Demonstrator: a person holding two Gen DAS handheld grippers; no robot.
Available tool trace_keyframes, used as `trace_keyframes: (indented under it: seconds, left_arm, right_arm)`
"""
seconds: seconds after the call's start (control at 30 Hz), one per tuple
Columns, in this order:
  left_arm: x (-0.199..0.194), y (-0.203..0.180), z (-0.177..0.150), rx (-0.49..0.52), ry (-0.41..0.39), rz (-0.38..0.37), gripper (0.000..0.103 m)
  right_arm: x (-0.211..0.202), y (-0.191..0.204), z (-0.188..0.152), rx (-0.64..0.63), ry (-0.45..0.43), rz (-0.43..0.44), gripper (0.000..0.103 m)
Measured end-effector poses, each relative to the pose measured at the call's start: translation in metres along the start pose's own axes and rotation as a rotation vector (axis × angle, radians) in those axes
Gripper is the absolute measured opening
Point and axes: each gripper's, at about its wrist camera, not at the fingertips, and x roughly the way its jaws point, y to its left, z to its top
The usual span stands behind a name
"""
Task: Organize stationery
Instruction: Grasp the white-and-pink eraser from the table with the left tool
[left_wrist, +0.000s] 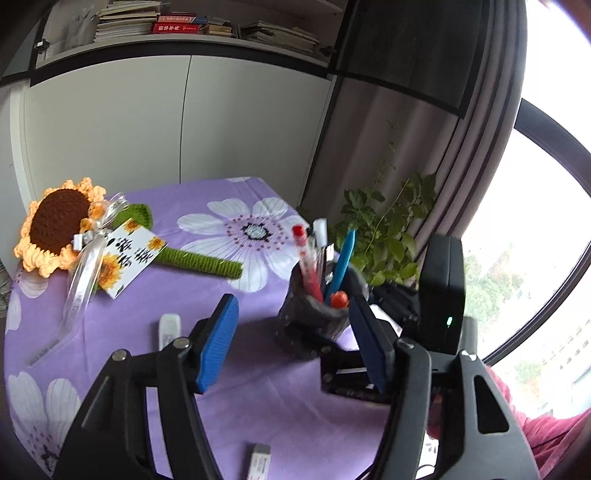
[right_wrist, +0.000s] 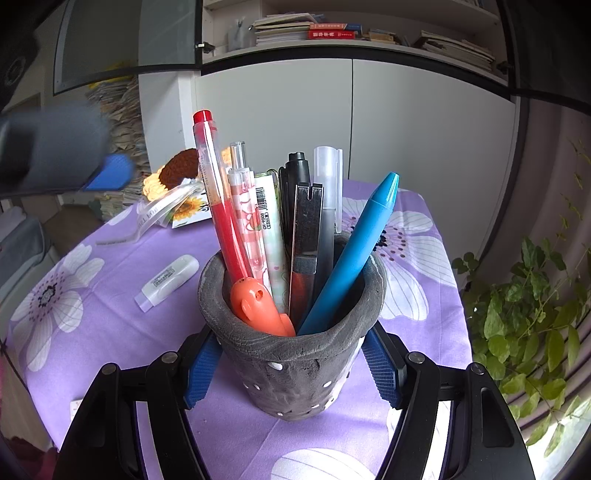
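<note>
A crochet sunflower (left_wrist: 59, 229) lies far left on the surface (left_wrist: 258, 406). Right gripper (right_wrist: 291, 363) jaws hold the pen cup (right_wrist: 295, 369); left gripper (left_wrist: 295, 343) jaws gape wide, holding nothing, beside it.

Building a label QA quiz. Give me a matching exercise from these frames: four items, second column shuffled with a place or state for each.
Items:
1. blue pen
2. white correction tape
3. crochet sunflower
4. left gripper

Place or state:
A. lying flat on the purple cloth, apart from the holder
B. open, holding nothing
C. standing tilted in the grey pen holder
D. lying at the cloth's far edge with a card tied on

Pairs: 1-C, 2-A, 3-D, 4-B
</note>
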Motion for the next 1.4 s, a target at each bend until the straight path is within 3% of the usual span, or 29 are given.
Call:
trace_keyframes:
  seconds: [0.23,0.37,0.5,0.57,0.63,0.77,0.9,1.03,1.27,1.33,1.4]
  left_arm:
    - [0.018,0.009,-0.062,0.053,0.242,0.114,0.060]
    - [0.029,0.005,-0.084,0.097,0.323,0.136,0.059]
    - [0.037,0.001,-0.091,0.134,0.343,0.116,0.055]
    - [0.041,0.001,-0.094,0.139,0.365,0.118,0.037]
    - [0.045,0.003,-0.096,0.133,0.386,0.122,0.031]
    - [0.047,0.006,-0.098,0.121,0.396,0.126,0.031]
    - [0.046,0.006,-0.097,0.118,0.395,0.125,0.031]
    - [0.048,0.008,-0.095,0.112,0.394,0.127,0.031]
    - [0.047,0.011,-0.097,0.101,0.399,0.135,0.031]
    - [0.045,0.011,-0.098,0.100,0.398,0.136,0.031]
    - [0.043,0.011,-0.099,0.101,0.397,0.136,0.031]
  right_arm:
    - [0.000,0.000,0.000,0.001,0.000,0.000,0.072]
    - [0.000,0.000,0.000,0.001,0.000,0.000,0.072]
    - [0.000,-0.001,0.000,0.001,-0.001,-0.001,0.072]
    - [0.000,-0.001,0.000,0.001,-0.001,-0.001,0.072]
    - [0.000,0.000,0.000,-0.001,0.001,0.000,0.072]
    - [0.003,-0.002,0.000,-0.003,0.024,0.004,0.072]
    - [0.000,-0.006,-0.002,0.005,0.019,0.032,0.079]
    - [-0.002,-0.006,-0.004,-0.047,0.029,0.011,0.079]
    - [-0.007,-0.005,-0.004,-0.130,0.003,0.057,0.079]
    - [-0.006,-0.006,-0.004,-0.120,-0.006,0.090,0.072]
    - [-0.005,-0.005,-0.004,-0.121,-0.008,0.100,0.072]
